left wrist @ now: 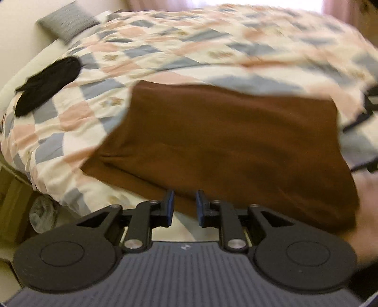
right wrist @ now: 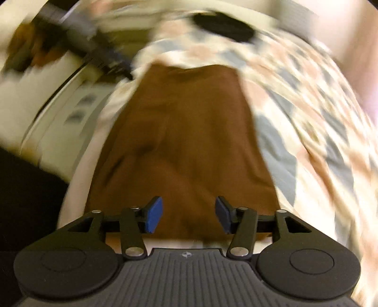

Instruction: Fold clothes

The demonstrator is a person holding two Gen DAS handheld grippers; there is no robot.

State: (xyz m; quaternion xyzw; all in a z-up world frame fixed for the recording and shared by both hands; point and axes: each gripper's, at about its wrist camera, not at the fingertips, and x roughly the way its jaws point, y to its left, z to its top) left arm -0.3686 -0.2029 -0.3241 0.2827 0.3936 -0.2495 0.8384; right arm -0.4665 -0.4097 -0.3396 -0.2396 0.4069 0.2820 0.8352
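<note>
A brown garment (left wrist: 224, 141) lies folded flat on a checked quilt (left wrist: 189, 47) near the bed's front edge. My left gripper (left wrist: 185, 207) hovers over its near edge. The blue pads stand a small gap apart with nothing pinched between them. In the right wrist view the same brown garment (right wrist: 189, 130) runs away lengthwise. My right gripper (right wrist: 189, 213) is open wide above its near end, holding nothing. A black garment (left wrist: 47, 85) lies bunched on the quilt at the far left, and it also shows as the black garment (right wrist: 224, 23) at the top of the right wrist view.
A grey pillow (left wrist: 68, 21) rests at the head of the bed. A crumpled plastic bag (left wrist: 43, 212) and a cardboard box (left wrist: 11, 200) sit on the floor beside the bed. A blurred hand (left wrist: 363, 200) shows at the right. Both views are motion-blurred.
</note>
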